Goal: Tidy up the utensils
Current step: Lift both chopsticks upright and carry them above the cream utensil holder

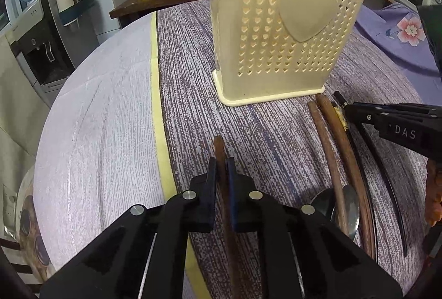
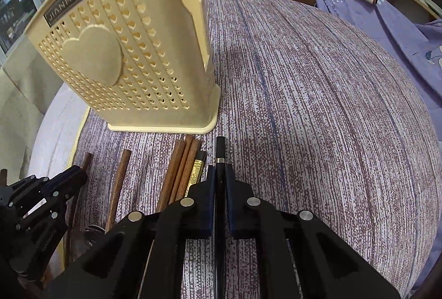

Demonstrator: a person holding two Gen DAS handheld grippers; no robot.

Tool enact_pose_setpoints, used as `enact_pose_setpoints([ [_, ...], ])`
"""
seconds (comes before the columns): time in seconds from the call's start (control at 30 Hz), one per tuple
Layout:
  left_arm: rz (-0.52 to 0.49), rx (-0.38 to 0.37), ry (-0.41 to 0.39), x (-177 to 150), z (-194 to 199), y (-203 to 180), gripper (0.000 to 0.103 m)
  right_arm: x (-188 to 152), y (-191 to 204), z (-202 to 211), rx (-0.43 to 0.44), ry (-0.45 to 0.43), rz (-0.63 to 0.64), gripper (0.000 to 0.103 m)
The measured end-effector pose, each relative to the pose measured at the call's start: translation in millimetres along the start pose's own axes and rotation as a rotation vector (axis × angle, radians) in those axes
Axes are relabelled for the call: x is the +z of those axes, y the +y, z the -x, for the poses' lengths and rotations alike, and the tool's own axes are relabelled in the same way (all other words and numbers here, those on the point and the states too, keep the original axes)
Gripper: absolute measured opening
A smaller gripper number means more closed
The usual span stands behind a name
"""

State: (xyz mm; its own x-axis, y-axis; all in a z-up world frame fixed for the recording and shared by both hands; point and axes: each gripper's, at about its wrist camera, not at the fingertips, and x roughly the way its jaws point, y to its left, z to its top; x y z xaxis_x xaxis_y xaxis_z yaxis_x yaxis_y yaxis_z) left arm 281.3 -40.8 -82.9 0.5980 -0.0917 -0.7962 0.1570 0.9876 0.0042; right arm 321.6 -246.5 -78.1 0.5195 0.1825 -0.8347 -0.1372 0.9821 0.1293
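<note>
Pick-up step in hand: both hand-held grippers clenched on chopsticks lying on the table.

The left hand-held gripper (image 1: 221,160) gripped a brown wooden chopstick (image 1: 218,145); the right hand-held gripper (image 2: 220,167) gripped a black chopstick with a silver band (image 2: 220,149). Both lay on the purple-streaked tablecloth (image 2: 317,105), just before the upright cream perforated plastic utensil holder (image 1: 276,31). Judged next: lift each, tip upright, lower into the holder's open top.

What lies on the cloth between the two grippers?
Loose brown chopsticks and one with a gold band, seen between left gripper and right gripper in the right wrist view.
</note>
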Motion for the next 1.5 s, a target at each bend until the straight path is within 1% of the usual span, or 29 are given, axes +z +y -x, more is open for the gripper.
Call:
enact_pose_setpoints([
  [0.07, 0.006, -0.005, -0.021, 2, 7, 1, 0.008, 1, -3, 7, 0.022, -0.027, -0.009, 0.007],
  [0.17, 0.016, -0.017, -0.067, 10, 25, 3, 0.007, 3, -1, 25, 0.034, -0.090, 0.008, 0.007],
  [0.37, 0.032, -0.048, -0.186, 24, 77, 11, 0.007, 7, 1, 82, 0.092, -0.254, 0.033, 0.007],
  [0.43, 0.034, -0.060, -0.227, 28, 97, 12, 0.007, 4, 2, 102, 0.105, -0.303, 0.048, 0.007],
  [0.57, 0.032, -0.080, -0.299, 31, 133, 17, 0.007, 0, 6, 138, 0.135, -0.387, 0.082, 0.007],
  [0.73, 0.037, -0.107, -0.368, 31, 172, 21, 0.007, -10, 12, 181, 0.161, -0.475, 0.125, 0.007],
  [0.87, 0.031, -0.109, -0.421, 33, 200, 23, 0.007, -15, 16, 204, 0.171, -0.511, 0.162, 0.007],
  [1.0, 0.024, -0.106, -0.449, 34, 215, 22, 0.007, -18, 19, 213, 0.164, -0.533, 0.185, 0.007],
  [1.33, 0.018, -0.093, -0.474, 39, 229, 22, 0.007, -17, 24, 221, 0.142, -0.544, 0.206, 0.007],
  [1.5, 0.011, -0.102, -0.479, 44, 233, 21, 0.007, -13, 25, 226, 0.150, -0.539, 0.217, 0.007],
])
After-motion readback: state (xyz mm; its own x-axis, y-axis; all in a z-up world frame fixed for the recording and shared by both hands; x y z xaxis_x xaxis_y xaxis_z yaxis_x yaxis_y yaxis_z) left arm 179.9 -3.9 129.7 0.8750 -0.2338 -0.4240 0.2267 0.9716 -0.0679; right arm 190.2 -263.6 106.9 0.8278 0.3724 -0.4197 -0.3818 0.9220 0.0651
